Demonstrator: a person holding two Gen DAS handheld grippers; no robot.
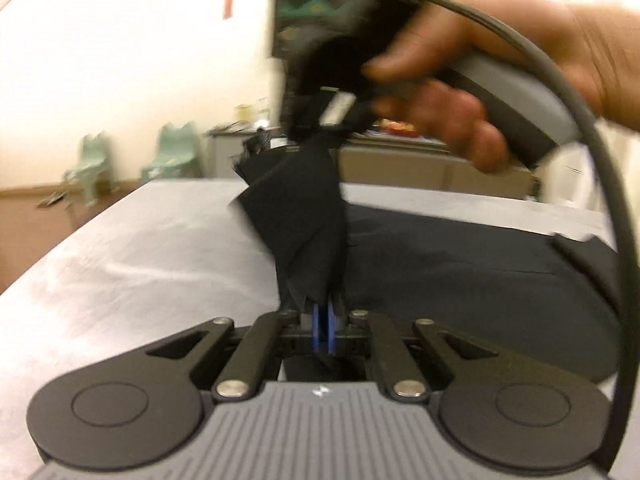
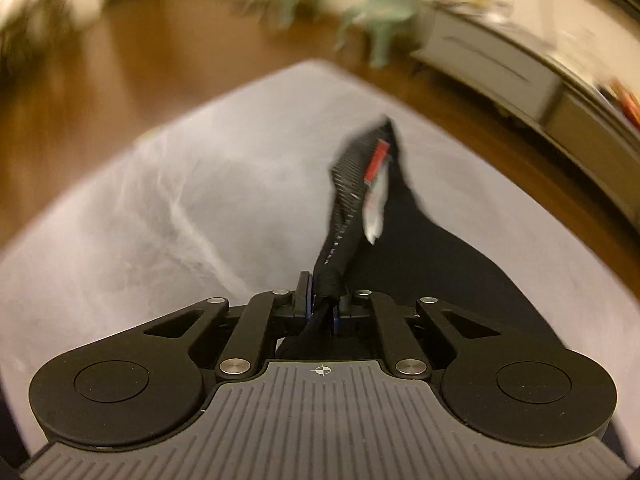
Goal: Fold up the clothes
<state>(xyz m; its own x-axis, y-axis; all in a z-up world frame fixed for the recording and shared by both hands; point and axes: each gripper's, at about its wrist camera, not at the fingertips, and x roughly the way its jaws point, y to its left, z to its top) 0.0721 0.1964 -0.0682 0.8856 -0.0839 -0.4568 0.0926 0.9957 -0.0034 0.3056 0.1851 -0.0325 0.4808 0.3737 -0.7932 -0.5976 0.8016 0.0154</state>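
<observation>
A black garment (image 1: 460,264) lies on the grey-covered table (image 1: 140,264), with one part lifted. My left gripper (image 1: 323,316) is shut on a lifted black fold (image 1: 304,216) that rises in front of it. The right gripper (image 1: 320,128), held by a hand (image 1: 500,68), is above and ahead, shut on the same fabric's upper end. In the right wrist view my right gripper (image 2: 322,300) is shut on the garment's ribbed waistband edge (image 2: 348,184), with a red and white label (image 2: 376,184) beside it. The rest of the garment (image 2: 460,272) drapes down to the right.
The table's far edge (image 2: 320,64) drops to a wooden floor (image 2: 140,72). Two pale green small chairs (image 1: 172,152) stand beyond it. A long low cabinet (image 2: 500,68) runs along the wall at right. A black cable (image 1: 608,184) loops at the right.
</observation>
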